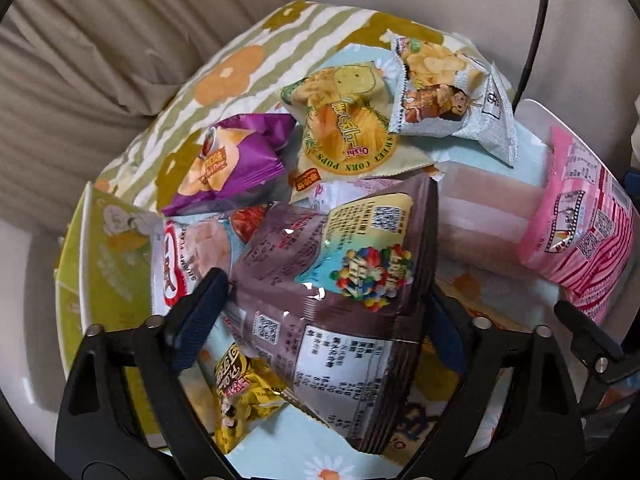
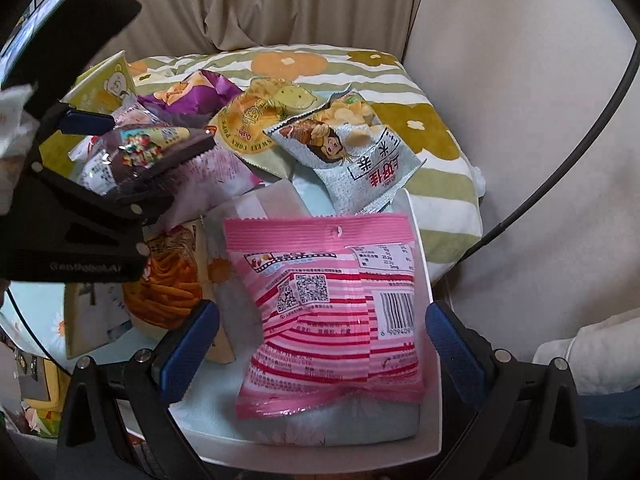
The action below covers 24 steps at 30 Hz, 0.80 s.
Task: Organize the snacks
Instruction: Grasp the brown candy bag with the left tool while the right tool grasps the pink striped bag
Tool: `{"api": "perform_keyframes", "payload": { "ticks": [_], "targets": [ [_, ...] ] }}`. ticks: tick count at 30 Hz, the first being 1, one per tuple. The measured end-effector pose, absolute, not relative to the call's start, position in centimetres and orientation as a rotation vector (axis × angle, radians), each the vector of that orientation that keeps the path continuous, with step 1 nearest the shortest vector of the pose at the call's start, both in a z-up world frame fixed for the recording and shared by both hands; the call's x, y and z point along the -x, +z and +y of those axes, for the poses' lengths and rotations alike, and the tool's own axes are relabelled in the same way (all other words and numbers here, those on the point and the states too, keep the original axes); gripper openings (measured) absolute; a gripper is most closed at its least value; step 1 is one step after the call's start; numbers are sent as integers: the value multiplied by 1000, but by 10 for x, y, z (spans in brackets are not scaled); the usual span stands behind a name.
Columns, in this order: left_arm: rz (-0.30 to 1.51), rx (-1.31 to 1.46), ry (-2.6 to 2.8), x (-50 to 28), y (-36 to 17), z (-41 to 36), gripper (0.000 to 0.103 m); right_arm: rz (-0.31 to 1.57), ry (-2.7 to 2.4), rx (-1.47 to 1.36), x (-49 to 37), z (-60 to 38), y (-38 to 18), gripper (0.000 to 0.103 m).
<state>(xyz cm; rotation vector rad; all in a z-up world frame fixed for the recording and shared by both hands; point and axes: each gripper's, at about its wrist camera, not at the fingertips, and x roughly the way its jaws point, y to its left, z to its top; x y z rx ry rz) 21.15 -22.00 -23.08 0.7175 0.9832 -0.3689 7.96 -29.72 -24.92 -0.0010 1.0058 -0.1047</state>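
Nearest the left wrist lens, the left gripper (image 1: 320,312) is clamped on a brown candy packet (image 1: 340,280), blue pads pressed to its two sides; the packet fills the frame's centre, lifted above the pile. Under it at lower left lies a yellow foil packet (image 1: 240,392); to its left a shrimp flakes bag (image 1: 188,256), and beyond that the green rim of a paper box (image 1: 80,248). Upper middle: a purple packet (image 1: 236,164), a sweet corn pops bag (image 1: 348,120) and a silver chip bag (image 1: 448,92), overlapping one another on a flowered cushion (image 1: 240,68). In the right wrist view the right gripper (image 2: 320,336) stands wide, its fingers (image 2: 192,344) either side of a pink striped bag (image 2: 332,312) without closing on it. That bag lies back side up in a white tray (image 2: 434,360), at lower centre. At left, an orange noodle-snack packet (image 2: 168,288) lies partly hidden behind the left gripper's black body. A beige curtain (image 2: 280,0) hangs behind.
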Motion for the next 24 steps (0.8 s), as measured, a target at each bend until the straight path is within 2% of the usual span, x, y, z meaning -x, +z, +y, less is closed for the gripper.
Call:
{"api": "perform_keyframes", "payload": {
  "ticks": [3, 10, 11, 24],
  "targets": [
    [1010, -696, -363, -218, -233, -214, 75, 1008, -113, -1, -82, -298, -253, 102],
    [1032, -639, -372, -225, -233, -201, 67, 1026, -130, -30, -89, -305, -265, 102],
    [1032, -634, -372, -225, -232, -201, 63, 1027, -129, -33, -89, -306, -266, 102],
    [1011, -563, -362, -216, -212, -190, 57, 1048, -85, -89, -89, -309, -272, 76]
  ]
}}
